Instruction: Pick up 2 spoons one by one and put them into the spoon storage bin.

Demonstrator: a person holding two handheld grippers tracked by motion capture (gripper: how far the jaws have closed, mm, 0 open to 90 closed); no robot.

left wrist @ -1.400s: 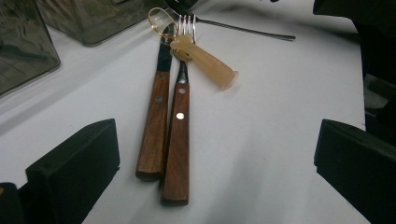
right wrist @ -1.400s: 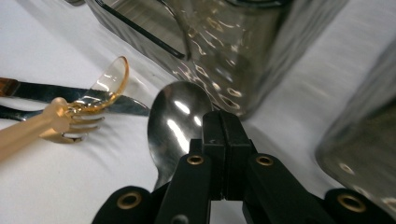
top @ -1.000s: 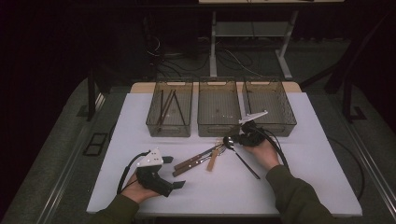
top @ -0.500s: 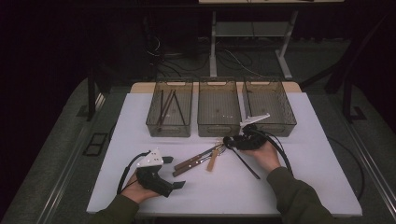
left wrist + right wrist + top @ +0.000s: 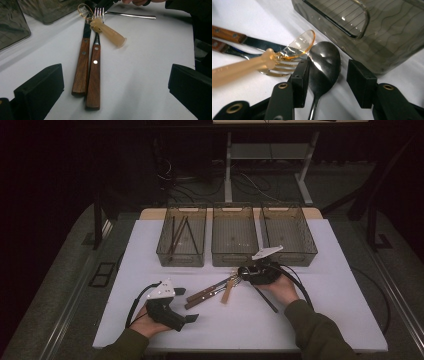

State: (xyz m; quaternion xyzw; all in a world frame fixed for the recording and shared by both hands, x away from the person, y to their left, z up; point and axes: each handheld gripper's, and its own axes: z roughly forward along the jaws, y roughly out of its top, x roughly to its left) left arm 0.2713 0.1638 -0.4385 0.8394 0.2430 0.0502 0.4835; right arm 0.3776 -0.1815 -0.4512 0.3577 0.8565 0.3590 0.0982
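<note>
Dark room w/ cables and a metal stand on the far floor; up front a white desk (image 5: 330, 285) is carrying three smoky see-through bins along its far edge. Left bin (image 5: 181, 241) is holding a few dark sticks, middle bin (image 5: 235, 235) and right bin (image 5: 288, 233) are looking bare from the high view.

Cutlery is lying in a loose pile at desk centre, just near of the middle bin: two wood-handled pieces (image 5: 88, 72) side by side, an amber plastic spoon (image 5: 300, 45) w/ a pale handle crossing a fork (image 5: 99, 12), and a steel spoon (image 5: 323, 65) at the right end of the pile.

Right gripper (image 5: 327, 73) is sitting low over that steel spoon, pointing left toward the pile. Its jaws have just been opening and are standing partway apart; spoon bowl is lying btwn them, close against the left pad, clear gap to the other pad. So released, not grasping. Spoon's thin handle is running near-right across the desk under the person's right hand.

Left gripper (image 5: 176, 316) is resting near-left on the desk in the person's left hand, jaws spread wide, nothing btwn them, aimed at the wood handles but apart from them.
</note>
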